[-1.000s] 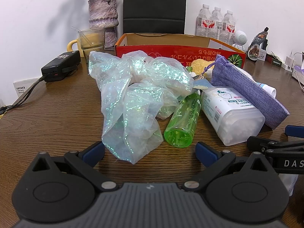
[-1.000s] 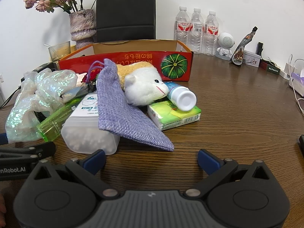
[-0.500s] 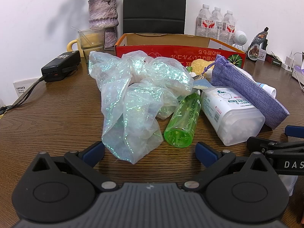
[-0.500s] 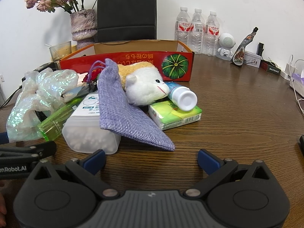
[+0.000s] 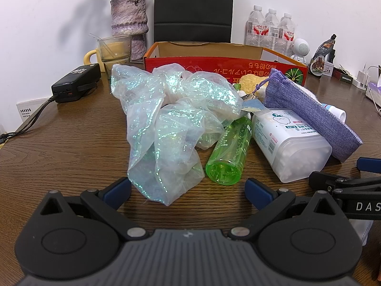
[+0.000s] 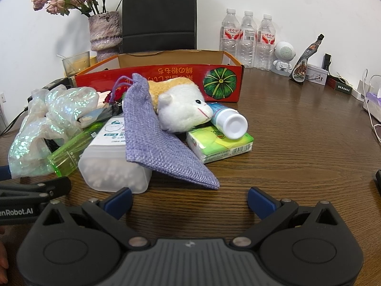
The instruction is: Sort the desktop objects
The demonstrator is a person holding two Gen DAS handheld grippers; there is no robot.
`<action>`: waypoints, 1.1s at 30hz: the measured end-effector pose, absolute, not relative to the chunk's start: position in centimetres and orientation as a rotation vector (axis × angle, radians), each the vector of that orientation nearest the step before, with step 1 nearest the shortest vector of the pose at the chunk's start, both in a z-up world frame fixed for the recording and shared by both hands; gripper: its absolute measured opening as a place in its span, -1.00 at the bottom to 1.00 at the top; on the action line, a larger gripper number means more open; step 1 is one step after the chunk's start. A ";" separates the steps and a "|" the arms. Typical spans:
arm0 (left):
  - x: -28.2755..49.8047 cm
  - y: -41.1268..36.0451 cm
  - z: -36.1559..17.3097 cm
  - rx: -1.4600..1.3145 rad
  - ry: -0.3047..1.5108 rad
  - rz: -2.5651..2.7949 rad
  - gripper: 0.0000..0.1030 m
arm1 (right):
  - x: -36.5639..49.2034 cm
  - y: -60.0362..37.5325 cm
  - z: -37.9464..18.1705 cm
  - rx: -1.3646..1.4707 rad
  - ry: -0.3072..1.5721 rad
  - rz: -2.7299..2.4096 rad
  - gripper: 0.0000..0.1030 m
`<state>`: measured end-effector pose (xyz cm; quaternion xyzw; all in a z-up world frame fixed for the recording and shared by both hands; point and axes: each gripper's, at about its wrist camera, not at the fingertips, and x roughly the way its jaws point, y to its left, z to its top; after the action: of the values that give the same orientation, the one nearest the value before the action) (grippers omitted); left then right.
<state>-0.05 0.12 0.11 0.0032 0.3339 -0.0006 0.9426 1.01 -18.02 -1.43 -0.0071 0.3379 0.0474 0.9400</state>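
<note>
Nothing much has changed over the last second: both views match the earlier ones apart from a slight drift of the right view toward the pile, and no item has shifted. So sorting hasn't started; I judge I'm at the approach stage, picking a first item.

My left tool (image 5: 188, 189) is wide, holding nothing, low over the surface (image 5: 71, 147), with the hem of the crinkly plastic bag (image 5: 171, 124) lying between its fingers. My right tool (image 6: 189, 201) is also wide and empty, just short of the tip of the purple pouch (image 6: 157, 140).

The pile sits mid-surface in front of the red box (image 6: 181, 76), which looks empty from here and is likely the destination. Bag: iridescent, translucent, crumpled, partly draped over other stuff. Green bottle (image 5: 229, 151) lies on its side, base toward me, touching the bag and the cotton swab box (image 5: 289, 140). The pouch lies across the swab box, drawstring end up toward the plush toy (image 6: 183, 109). Plush rests on the tissue pack (image 6: 219, 145); a white bottle (image 6: 227, 120) lies on the pack too, cap toward me, touching the plush's nose.

Items overlap, so pulling one may drag its neighbours. Bag will be floppy; pouch soft and easy to pinch.
</note>
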 end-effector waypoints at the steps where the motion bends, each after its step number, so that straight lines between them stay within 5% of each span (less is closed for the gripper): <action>1: -0.1 0.1 0.1 0.007 0.681 -0.001 1.00 | 1.0 -18.0 -1.4 -0.015 0.690 0.097 1.00; 33: -0.1 0.0 0.1 0.006 0.681 -0.002 1.00 | 1.1 -18.1 -1.4 -0.014 0.690 0.097 1.00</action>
<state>-0.08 0.04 0.12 0.0029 0.3338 -0.0009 0.9426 1.14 -18.09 -1.40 -0.0067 0.3381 0.0477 0.9399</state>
